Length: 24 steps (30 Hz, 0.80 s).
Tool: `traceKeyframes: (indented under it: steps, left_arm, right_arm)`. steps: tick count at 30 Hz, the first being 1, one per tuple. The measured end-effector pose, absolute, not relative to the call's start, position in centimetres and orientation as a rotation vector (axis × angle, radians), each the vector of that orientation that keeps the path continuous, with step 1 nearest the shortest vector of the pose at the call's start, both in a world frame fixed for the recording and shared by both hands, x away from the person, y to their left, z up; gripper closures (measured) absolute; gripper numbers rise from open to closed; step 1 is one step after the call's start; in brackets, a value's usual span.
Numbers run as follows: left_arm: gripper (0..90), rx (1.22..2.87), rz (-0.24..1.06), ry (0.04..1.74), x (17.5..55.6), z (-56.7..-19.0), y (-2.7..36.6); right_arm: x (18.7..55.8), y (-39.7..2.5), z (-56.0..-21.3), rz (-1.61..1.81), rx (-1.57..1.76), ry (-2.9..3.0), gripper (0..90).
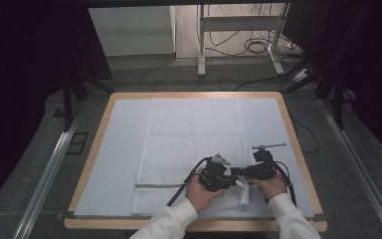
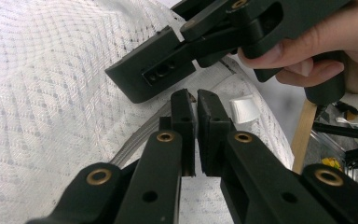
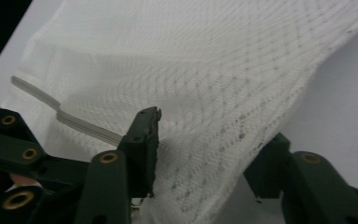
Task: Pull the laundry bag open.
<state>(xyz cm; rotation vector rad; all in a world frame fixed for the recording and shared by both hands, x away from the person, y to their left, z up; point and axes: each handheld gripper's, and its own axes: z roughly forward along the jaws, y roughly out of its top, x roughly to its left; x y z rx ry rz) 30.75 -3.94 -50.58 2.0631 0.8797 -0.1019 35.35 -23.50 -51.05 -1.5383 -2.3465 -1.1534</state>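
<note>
A white mesh bag (image 1: 194, 134) lies flat in the middle of the table, its grey zipper band (image 1: 159, 185) running across the near end. Both grippers meet at the bag's near right corner. My left gripper (image 2: 196, 100) is shut on a small piece at the end of the zipper (image 2: 135, 140), apparently the pull. A white tag (image 2: 244, 108) sticks out just beyond it. My right gripper (image 3: 205, 149) is open, with a lifted fold of the mesh (image 3: 223, 93) hanging between its jaws. In the high view the left gripper (image 1: 233, 181) and right gripper (image 1: 238, 173) almost touch.
A pale blue mat (image 1: 119, 149) covers the wooden table (image 1: 299, 149), whose near edge is just below the hands. Metal rails (image 1: 49, 169) run along the floor on both sides. A desk frame with cables (image 1: 258, 45) stands behind the table.
</note>
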Motion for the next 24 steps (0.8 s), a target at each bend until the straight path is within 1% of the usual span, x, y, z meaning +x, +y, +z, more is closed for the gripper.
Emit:
traceKeyframes:
  steps: [5,10,13,24]
  left_arm:
    - [87.3,2.062,-0.1,0.881,30.69,-50.61,-4.0]
    - [87.3,2.065,-0.096,0.884,30.71,-50.67,-4.08]
    - [87.3,2.069,-0.091,0.88,30.69,-50.7,-4.13]
    - [87.3,2.071,-0.101,0.883,30.82,-50.97,-4.14]
  right_arm:
    - [35.6,-23.55,-51.24,-1.149,-1.506,-2.322,64.9]
    - [35.61,-23.56,-51.22,-1.135,-1.483,-2.338,80.8]
    - [35.67,-23.73,-51.12,-1.143,-1.474,-2.343,87.2]
    - [35.63,-23.83,-50.94,-1.14,-1.449,-2.368,88.3]
